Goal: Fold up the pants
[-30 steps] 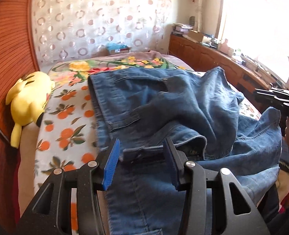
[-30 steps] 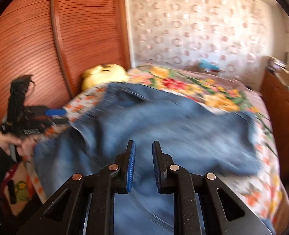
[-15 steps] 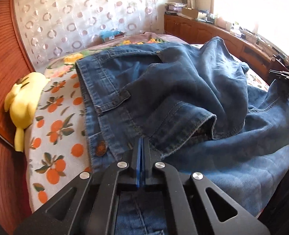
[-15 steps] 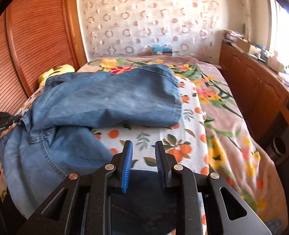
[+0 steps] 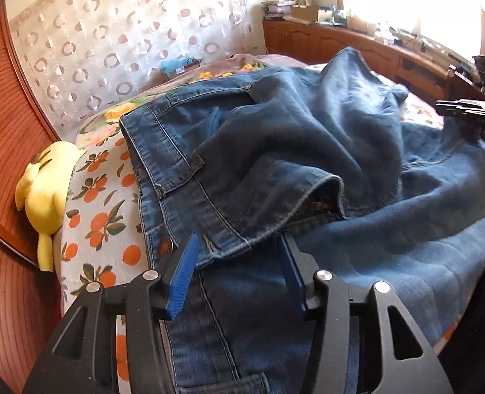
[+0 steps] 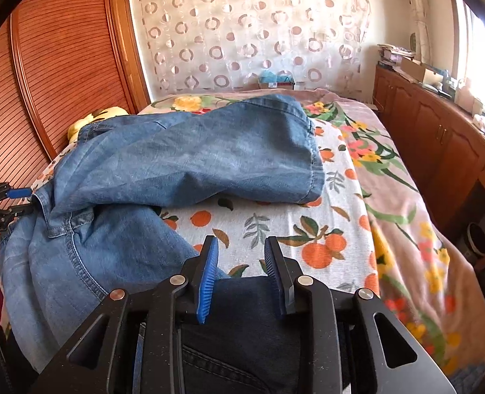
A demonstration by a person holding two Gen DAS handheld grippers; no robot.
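Note:
Blue jeans (image 5: 308, 151) lie crumpled on the bed's orange-print sheet (image 6: 275, 223), one leg (image 6: 229, 157) folded across the upper part. My left gripper (image 5: 237, 246) hovers at the front waistband beside the metal button (image 5: 165, 246). Its jaws are opening; denim lies between them, and the pads do not press on it. My right gripper (image 6: 239, 243) is over the sheet near the bed's front edge. Its jaws are opening too, with only sheet and dark denim beneath them. Each gripper shows at the edge of the other's view: right gripper (image 5: 466, 108), left gripper (image 6: 9, 197).
A yellow plush toy (image 5: 45, 193) rests against the slatted wooden panel (image 6: 61, 65) on the left. Wooden cabinets (image 6: 439, 138) with clutter on top run along the right side of the bed. A small blue box (image 6: 275, 78) sits at the far end.
My left gripper went from open to shut and has opened again, closer to the waistband. My right gripper swung right over the bare sheet and its jaws widened.

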